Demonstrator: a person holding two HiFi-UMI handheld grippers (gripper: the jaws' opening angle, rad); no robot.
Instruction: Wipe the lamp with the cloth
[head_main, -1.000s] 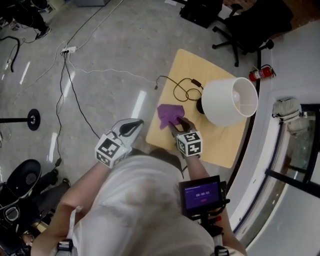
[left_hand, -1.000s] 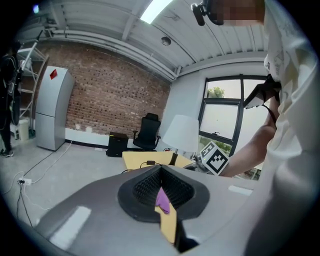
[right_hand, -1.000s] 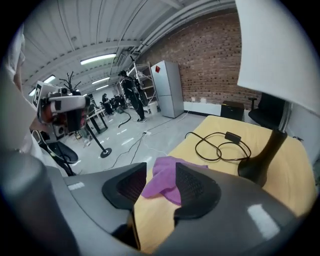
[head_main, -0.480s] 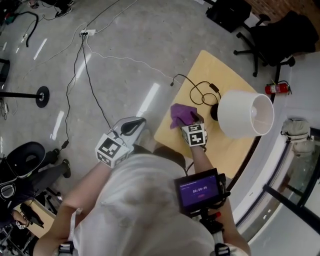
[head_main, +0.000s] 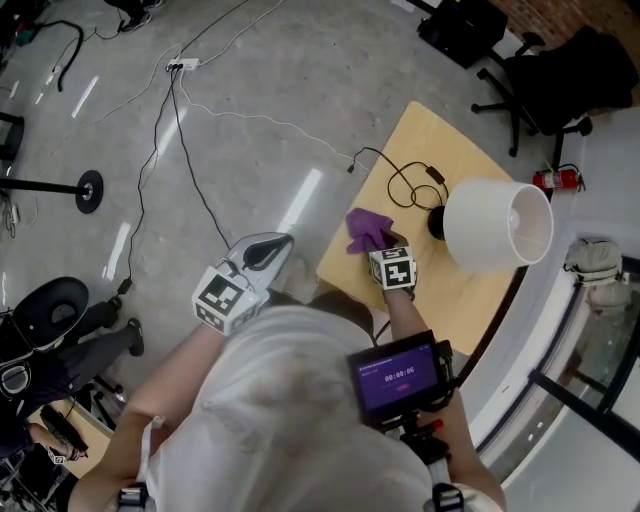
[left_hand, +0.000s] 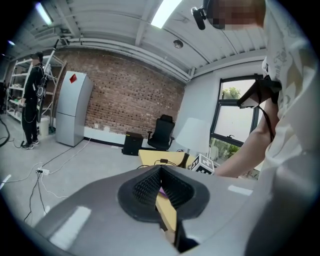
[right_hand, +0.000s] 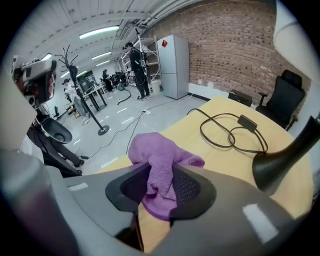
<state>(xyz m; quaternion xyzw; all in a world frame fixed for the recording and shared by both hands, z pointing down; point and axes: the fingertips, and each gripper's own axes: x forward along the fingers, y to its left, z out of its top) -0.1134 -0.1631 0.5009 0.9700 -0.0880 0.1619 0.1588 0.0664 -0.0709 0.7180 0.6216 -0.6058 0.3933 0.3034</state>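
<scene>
**A:** So, which step are we at?

**B:** The pick-up, I'd say. The right gripper (head_main: 384, 243) points steeply down at the purple cloth (head_main: 364, 228). The cloth lies bunched on the yellow tabletop (head_main: 437, 135), close to the edge facing the open floor. The gripper's fingers (right_hand: 186, 188) have just been closing, and a fold of cloth is pinched between them.

**A:** And the lamp?

**B:** The lamp (head_main: 495, 225), with a white shade and dark base, stands near the cloth, toward the opposite edge. Nothing is touching it, and its black cord (head_main: 405, 182) loops beside it. The left gripper (head_main: 260, 254) hangs off the tabletop over the floor, its fingers together on nothing.

**A:** What next?

**B:** Likely lift the cloth clear and carry it to the shade. Then press lightly enough that the lamp doesn't tip.
</scene>
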